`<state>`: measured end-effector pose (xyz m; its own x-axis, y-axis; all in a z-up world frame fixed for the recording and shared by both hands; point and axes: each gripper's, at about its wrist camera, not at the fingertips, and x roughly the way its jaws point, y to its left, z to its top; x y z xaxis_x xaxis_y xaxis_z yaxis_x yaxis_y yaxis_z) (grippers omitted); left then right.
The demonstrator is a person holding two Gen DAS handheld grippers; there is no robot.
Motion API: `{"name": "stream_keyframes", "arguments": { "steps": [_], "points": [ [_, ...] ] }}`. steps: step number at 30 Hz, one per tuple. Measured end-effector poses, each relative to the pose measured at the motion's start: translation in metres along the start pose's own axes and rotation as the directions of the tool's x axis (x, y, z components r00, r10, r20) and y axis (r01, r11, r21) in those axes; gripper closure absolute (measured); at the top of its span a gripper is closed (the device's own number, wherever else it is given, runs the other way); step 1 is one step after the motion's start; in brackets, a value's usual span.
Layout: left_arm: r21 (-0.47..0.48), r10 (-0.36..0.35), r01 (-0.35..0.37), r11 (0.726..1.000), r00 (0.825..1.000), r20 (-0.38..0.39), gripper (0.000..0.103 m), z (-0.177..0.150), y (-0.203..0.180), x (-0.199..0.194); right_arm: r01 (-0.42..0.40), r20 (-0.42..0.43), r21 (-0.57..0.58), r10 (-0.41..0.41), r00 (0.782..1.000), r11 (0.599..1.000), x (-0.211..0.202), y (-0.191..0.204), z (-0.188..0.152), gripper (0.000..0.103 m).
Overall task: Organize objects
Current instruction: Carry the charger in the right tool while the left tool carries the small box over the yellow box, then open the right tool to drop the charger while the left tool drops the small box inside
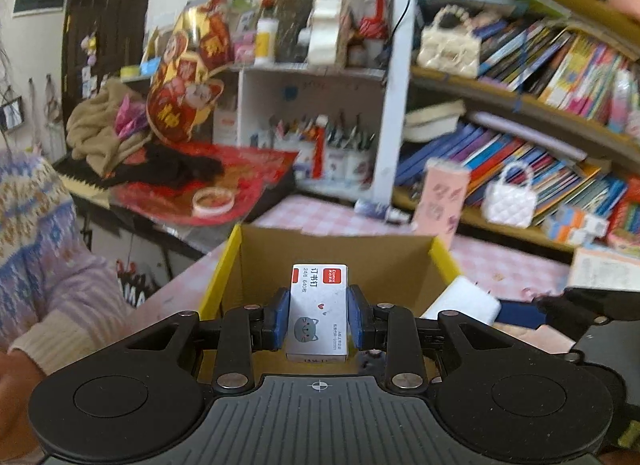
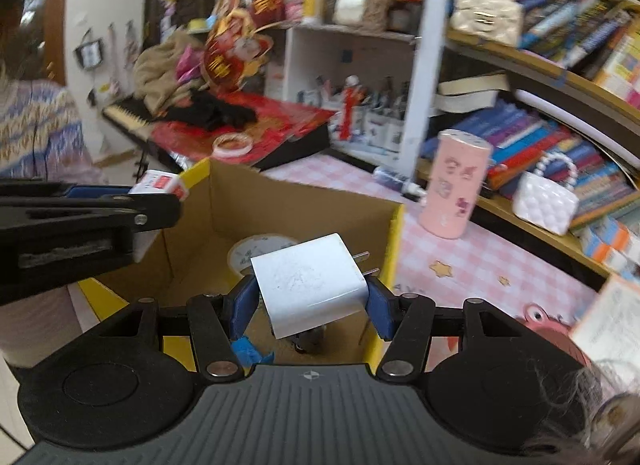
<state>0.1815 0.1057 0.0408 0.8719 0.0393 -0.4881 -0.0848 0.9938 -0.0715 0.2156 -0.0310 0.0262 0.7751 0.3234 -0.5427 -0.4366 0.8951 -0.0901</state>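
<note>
nearest the left wrist camera, the left gripper is clamped on a small white staple box with a grey cat and red label, its blue pads pressing both long sides. the box stands upright between them, held over the near edge of an open cardboard box with yellow rims. to the right, just beside the yellow rim, the white charger shows in the other claw.

nearest the right wrist camera, the right gripper is closed on that white charger, a plug adapter whose two metal prongs point right toward the yellow wall of the cardboard box. it hangs over the open top, inside the rim line. down in the box lies a round white dial-faced thing, partly hidden by the charger; a dark small item below it is too hidden to name. the left gripper reaches in from the left over the far-left corner with the staple box.

beyond the box, a pink checked tablecloth has open room on the right. a pink cylinder stands upright there, apart from the box. farther off, a white quilted bag sits on the bookshelf.
</note>
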Motion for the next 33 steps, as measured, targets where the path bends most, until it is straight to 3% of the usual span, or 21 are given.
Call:
{"name": "stream_keyframes", "arguments": {
  "steps": [5, 11, 19, 27, 33],
  "points": [
    [-0.035, 0.023, -0.027, 0.999, 0.995, -0.096, 0.075, -0.006, 0.005, 0.032, -0.038, -0.06, -0.025, 0.037, 0.998, 0.999, 0.032, -0.001, 0.005, 0.048],
    [-0.045, 0.039, -0.047, 0.998, 0.985, -0.169, 0.074, -0.012, 0.009, 0.05, -0.11, -0.176, -0.043, 0.101, 0.979, 0.993, 0.061, -0.003, 0.008, 0.048],
    [-0.051, 0.042, -0.054, 0.997, 0.978, -0.206, 0.073, -0.017, 0.012, 0.059, -0.123, -0.214, -0.061, 0.107, 0.971, 0.991, 0.07, 0.002, 0.007, 0.048],
    [-0.062, 0.035, -0.042, 0.997, 0.993, -0.108, 0.07, -0.007, 0.012, 0.031, -0.119, -0.152, -0.04, 0.111, 0.982, 0.992, 0.05, 0.005, 0.011, 0.049],
    [-0.078, 0.004, -0.004, 0.997, 1.0, -0.003, 0.069, 0.0, 0.011, -0.016, -0.061, -0.037, -0.019, 0.06, 0.997, 0.998, 0.002, 0.006, 0.012, 0.05]
  ]
}}
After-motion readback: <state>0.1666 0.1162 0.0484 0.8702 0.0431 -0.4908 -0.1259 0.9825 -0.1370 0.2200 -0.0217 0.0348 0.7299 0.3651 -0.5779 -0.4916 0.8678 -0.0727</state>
